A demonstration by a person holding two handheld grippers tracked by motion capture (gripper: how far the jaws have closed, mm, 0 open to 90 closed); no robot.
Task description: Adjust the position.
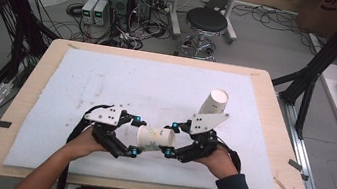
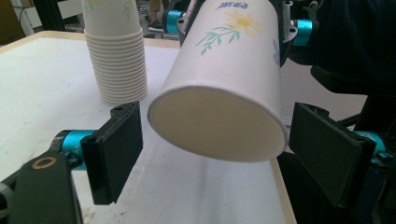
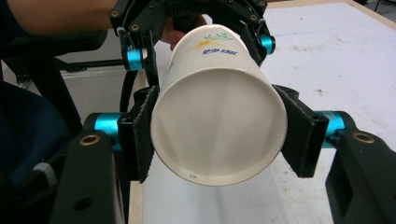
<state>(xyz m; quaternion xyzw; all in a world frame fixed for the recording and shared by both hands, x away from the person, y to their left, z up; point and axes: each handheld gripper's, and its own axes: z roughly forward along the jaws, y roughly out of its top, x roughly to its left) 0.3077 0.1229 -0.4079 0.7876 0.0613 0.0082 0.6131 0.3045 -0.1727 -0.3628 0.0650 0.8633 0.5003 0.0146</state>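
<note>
1. Currently right tool (image 1: 170, 139) is pinching a flower-print paper cup (image 1: 155, 138) sideways above the worktop (image 1: 28, 104), mouth facing the left tool (image 1: 135, 135) for a handover.
2. Left tool's pads (image 2: 116, 149) are standing spread, flanking the rim, not touching.
3. Cup stack (image 1: 214, 103) is sitting behind; near edge is close, open foam lying leftward.

White paper cup (image 2: 224, 88) wears a yellow daisy, green sprigs and blue lettering. The stack of cups (image 2: 116, 51) looks white with the same flowers, though it's cropped. Black jaws, teal knobs. White mat (image 1: 123, 80) on a pale wood table (image 1: 273, 125).
</note>
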